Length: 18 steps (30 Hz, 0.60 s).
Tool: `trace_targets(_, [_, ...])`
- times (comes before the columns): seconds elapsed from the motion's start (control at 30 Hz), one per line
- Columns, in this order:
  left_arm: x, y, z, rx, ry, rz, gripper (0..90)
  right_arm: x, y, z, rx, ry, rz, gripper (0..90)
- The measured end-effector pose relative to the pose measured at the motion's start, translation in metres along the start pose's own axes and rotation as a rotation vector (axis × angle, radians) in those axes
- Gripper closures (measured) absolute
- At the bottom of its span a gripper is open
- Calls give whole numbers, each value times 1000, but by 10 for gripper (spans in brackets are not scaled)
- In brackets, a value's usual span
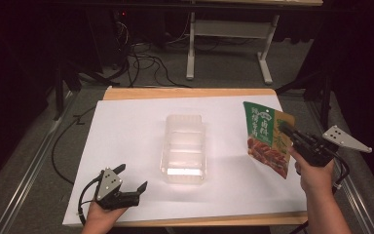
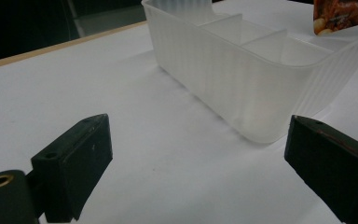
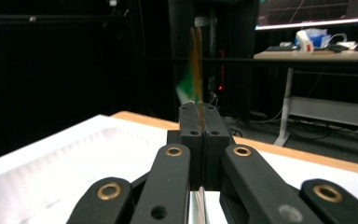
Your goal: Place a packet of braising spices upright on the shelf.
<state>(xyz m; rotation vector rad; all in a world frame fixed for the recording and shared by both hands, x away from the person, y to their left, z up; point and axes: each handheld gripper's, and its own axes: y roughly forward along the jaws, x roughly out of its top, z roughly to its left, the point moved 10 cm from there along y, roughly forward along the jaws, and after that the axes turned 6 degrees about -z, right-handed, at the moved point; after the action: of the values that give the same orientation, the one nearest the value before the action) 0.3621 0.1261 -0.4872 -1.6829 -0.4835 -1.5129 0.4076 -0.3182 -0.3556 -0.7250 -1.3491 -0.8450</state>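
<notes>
A green and brown snack pouch [image 1: 267, 137] hangs above the right side of the white sheet, with my right gripper [image 1: 287, 130] shut on its right edge. In the right gripper view the pouch [image 3: 195, 70] shows edge-on, rising from between the closed jaws of that gripper [image 3: 199, 108]. A clear plastic container [image 1: 184, 148] with dividers stands in the middle of the sheet. My left gripper [image 1: 132, 178] rests low at the front left, open and holding nothing. In the left gripper view the container [image 2: 242, 70] stands ahead of the wide-apart jaws of my left gripper [image 2: 205, 154].
A white sheet [image 1: 126, 136] covers a wooden table [image 1: 190, 92]. Cables lie on the floor behind and to the left. A white desk frame [image 1: 229, 44] stands beyond the table. Metal rails run along both table sides.
</notes>
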Motion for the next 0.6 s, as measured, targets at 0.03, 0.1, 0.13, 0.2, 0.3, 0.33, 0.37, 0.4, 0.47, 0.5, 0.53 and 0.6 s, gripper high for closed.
trace_targets(0.03, [0,-1,1,4,0,0,80,1,0,-1,-4,6,-7,900])
trace_targets(0.1, [-1,-3,1,7,-2,3,80,3,0,-3,-5,8,-15,900])
trace_targets(0.13, [-2,-3,2,10,-2,1,81,4,1,-3,-9,9,-17,900])
trace_targets(0.2, [-2,-5,2,14,-5,2,80,4,2,-5,-11,14,-19,900])
trace_targets(0.3, [-4,-8,4,21,-6,4,81,4,4,-4,-3,17,-23,900])
trace_targets(0.33, [-4,-9,4,21,-7,6,81,4,6,-4,0,16,-22,900])
trace_targets(0.37, [-4,-9,4,25,-6,5,81,4,8,-2,5,10,-22,900])
trace_targets(0.4, [-4,-10,4,26,-8,5,81,4,8,-2,5,10,-22,900])
trace_targets(0.47, [-5,-12,5,30,-6,6,81,4,10,1,12,8,-21,900])
trace_targets(0.5, [-5,-12,5,32,-9,5,81,5,11,2,18,5,-24,900])
trace_targets(0.53, [-5,-13,6,33,-10,5,81,6,12,4,20,7,-27,900])
trace_targets(0.6, [-5,-14,6,35,-11,3,82,7,13,7,29,-5,-33,900])
